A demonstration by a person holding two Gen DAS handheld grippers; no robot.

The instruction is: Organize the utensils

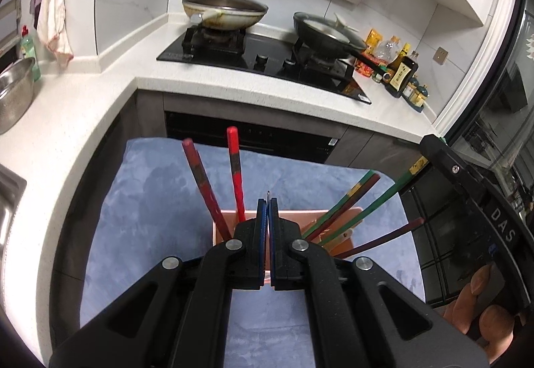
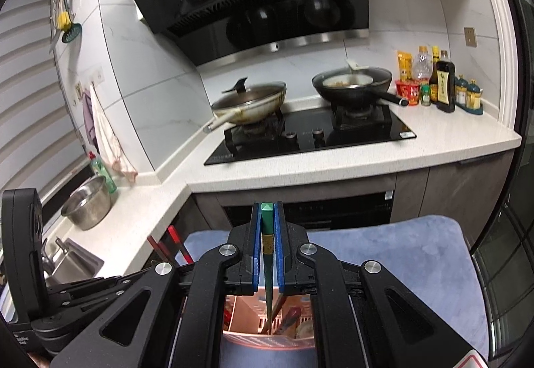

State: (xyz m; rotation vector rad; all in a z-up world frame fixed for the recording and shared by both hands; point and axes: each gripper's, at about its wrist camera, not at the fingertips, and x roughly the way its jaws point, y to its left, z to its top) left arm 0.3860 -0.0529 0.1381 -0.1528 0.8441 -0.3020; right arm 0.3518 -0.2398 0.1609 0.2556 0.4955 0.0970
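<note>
Task well advanced: several chopsticks (image 1: 235, 167) already stand in the pink holder (image 2: 267, 339) on the blue mat (image 1: 150, 188), right gripper (image 2: 267, 218) clamps 1 green chopstick (image 2: 267, 254) over it, unreleased; left gripper (image 1: 268, 204) jaws together, seemingly nipping something thin.

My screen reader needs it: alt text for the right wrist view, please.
Right gripper shut on a green chopstick, its tip down in a pink holder on a blue mat. Behind are a stove and two pans.
</note>
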